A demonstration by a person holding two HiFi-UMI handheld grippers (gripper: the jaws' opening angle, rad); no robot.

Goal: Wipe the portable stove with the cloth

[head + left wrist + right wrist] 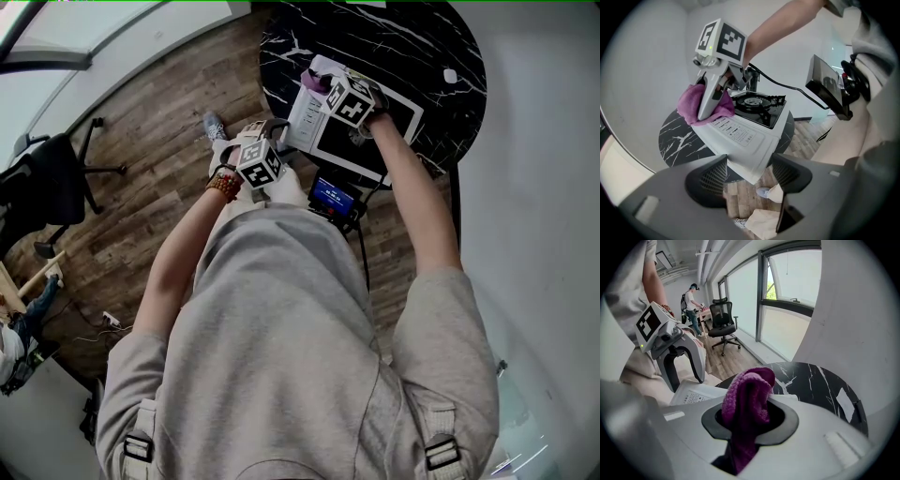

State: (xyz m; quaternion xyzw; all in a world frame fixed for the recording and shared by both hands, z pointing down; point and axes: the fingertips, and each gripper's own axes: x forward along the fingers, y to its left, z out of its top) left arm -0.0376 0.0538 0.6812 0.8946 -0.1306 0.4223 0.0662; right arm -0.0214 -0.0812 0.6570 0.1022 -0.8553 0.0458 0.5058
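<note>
The right hand-held gripper is clenched on a purple cloth, which touches the white control end of the stove beside the burner. The stove sits on a round black worktop, its near corner past the edge. The left hand-held gripper hangs released and empty just off that corner, over the wooden floor. A small screen sits at the person's waist.

The white portable gas stove sits on the round black marble table. The purple terry cloth, between the right gripper's jaws, lies on the stove's control-panel end, seemingly touching it. The left gripper hangs just before the stove's near corner.
</note>
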